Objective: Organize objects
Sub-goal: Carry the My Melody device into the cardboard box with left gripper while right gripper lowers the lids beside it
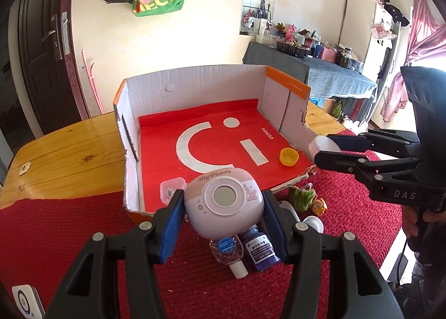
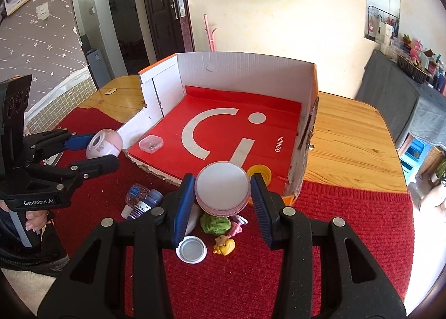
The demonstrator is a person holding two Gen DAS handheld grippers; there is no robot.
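My left gripper (image 1: pixel 223 207) is shut on a pink My Melody device (image 1: pixel 223 202), held above the red mat at the open front edge of the cardboard box (image 1: pixel 195 82). It also shows in the right wrist view (image 2: pixel 104 143). My right gripper (image 2: pixel 223 193) is shut on a round white-lidded jar (image 2: pixel 222 189), held near the box's front right corner; the jar also shows in the left wrist view (image 1: pixel 323 144). Inside the box lie a yellow cap (image 1: pixel 289 156) and a small clear case (image 2: pixel 151 144).
On the red mat (image 1: pixel 83 235) lie a clear bottle (image 1: pixel 227 252), a purple bottle (image 1: pixel 260 249), a green and yellow toy (image 2: pixel 218 228) and a white lid (image 2: pixel 191 249). The wooden table (image 2: pixel 348 146) extends around the box.
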